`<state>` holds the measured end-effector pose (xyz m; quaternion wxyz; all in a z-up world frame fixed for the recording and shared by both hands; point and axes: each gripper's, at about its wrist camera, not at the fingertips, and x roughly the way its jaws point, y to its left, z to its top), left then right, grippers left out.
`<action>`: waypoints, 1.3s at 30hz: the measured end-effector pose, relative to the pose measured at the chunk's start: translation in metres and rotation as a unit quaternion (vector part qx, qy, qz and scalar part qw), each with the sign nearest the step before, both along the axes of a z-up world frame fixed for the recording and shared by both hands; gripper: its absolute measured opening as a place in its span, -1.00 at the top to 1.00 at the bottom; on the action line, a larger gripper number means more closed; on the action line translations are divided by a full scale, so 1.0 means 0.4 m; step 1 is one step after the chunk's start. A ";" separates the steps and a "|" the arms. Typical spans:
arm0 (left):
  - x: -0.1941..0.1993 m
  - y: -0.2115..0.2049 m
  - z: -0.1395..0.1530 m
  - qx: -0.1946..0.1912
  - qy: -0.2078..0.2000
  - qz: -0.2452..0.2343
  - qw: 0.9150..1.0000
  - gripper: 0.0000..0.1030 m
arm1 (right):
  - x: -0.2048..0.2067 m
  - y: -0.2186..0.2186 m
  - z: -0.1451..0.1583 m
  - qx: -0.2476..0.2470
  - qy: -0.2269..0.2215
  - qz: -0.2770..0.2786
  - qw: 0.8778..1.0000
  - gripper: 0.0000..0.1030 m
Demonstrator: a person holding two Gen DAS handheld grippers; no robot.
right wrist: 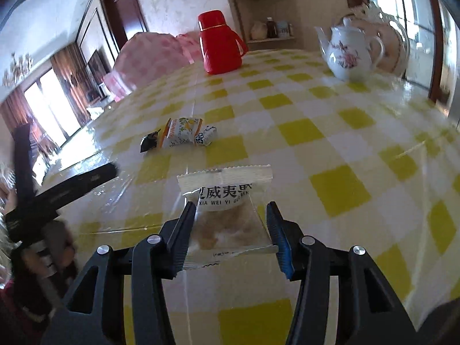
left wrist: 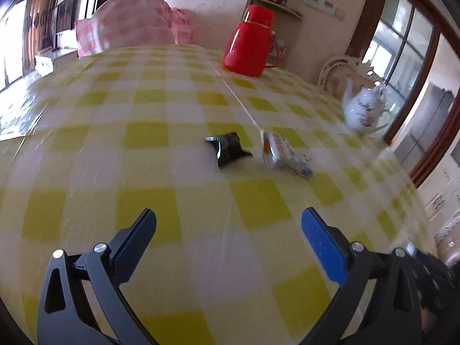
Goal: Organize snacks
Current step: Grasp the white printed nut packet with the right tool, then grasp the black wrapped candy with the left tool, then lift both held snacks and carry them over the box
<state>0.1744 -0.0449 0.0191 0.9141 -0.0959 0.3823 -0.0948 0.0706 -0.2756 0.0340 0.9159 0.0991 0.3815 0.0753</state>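
Note:
In the right wrist view my right gripper (right wrist: 230, 207) is shut on a clear snack packet (right wrist: 230, 201) with a white printed label and brown pieces inside. The packet's far end sticks out past the fingertips. Farther out on the yellow-checked tablecloth (right wrist: 316, 132) lies an orange-and-white snack packet (right wrist: 182, 132), with a black snack packet (right wrist: 149, 142) partly hidden behind its left end. My left gripper (left wrist: 228, 218) stands open over bare cloth with nothing between its fingers. Ahead of it lie the black packet (left wrist: 228, 149) and, to its right, the orange-and-white packet (left wrist: 284, 155). The left gripper (right wrist: 69, 148) also shows at the left edge of the right wrist view.
A red thermos jug (left wrist: 250, 41) stands at the back of the table and a white flowered teapot (left wrist: 363, 109) at the right, near the edge. A pink checked cover (left wrist: 135, 31) sits beyond the far left side. A gloved hand (left wrist: 434, 281) shows at lower right.

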 end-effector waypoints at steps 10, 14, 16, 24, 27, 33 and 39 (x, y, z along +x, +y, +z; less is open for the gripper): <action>0.248 -0.042 -0.018 0.020 0.036 0.063 0.997 -0.73 | 0.001 0.034 0.003 -0.008 0.002 0.018 1.000 0.01; 0.264 -0.082 -0.033 0.088 0.053 0.048 0.994 0.24 | -0.003 0.041 0.005 -0.021 -0.002 0.020 1.000 0.01; 0.246 -0.077 -0.031 0.085 0.057 0.034 0.994 0.37 | -0.002 0.033 0.004 -0.024 -0.004 0.013 1.000 0.01; 0.111 -0.022 0.008 0.056 0.026 0.012 0.998 0.39 | 0.000 0.007 -0.009 -0.021 -0.003 -0.006 1.000 0.01; 0.044 -0.015 0.016 0.060 0.010 -0.001 0.998 0.39 | -0.005 0.010 -0.005 -0.019 -0.007 -0.004 1.000 0.01; -0.097 0.018 0.039 0.056 -0.016 -0.014 0.998 0.38 | -0.020 0.021 -0.002 -0.006 -0.014 0.001 1.000 0.02; -0.223 0.063 0.078 0.024 -0.045 -0.009 0.999 0.38 | -0.072 0.052 0.014 0.022 -0.020 0.013 0.999 0.02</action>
